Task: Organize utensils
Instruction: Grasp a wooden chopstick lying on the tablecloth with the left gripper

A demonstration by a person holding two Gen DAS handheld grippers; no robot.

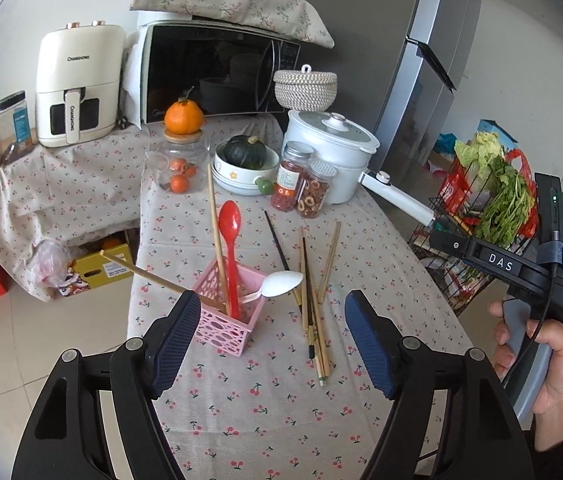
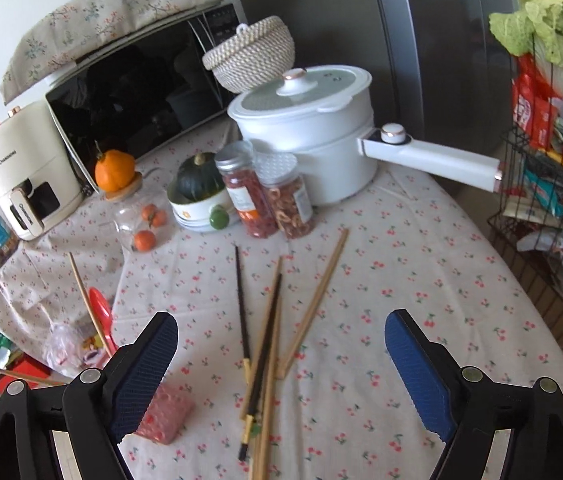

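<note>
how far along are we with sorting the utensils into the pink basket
Partly done. The pink basket already holds the red spoon, a white spoon and two bamboo chopsticks. Both the left gripper and right gripper are open and empty. The loose chopsticks remain on the table.

A table covered by a pale cloth printed with small red cherries carries everything. Near its front left stands a pink perforated plastic basket. Just right of it lies a loose, overlapping pile of wooden and dark chopsticks. Further back stand a clear glass jar with a wooden lid, a white bowl holding a dark green squash, 2 clear plastic jars of dried food and a white lidded pot with a long handle.
</note>
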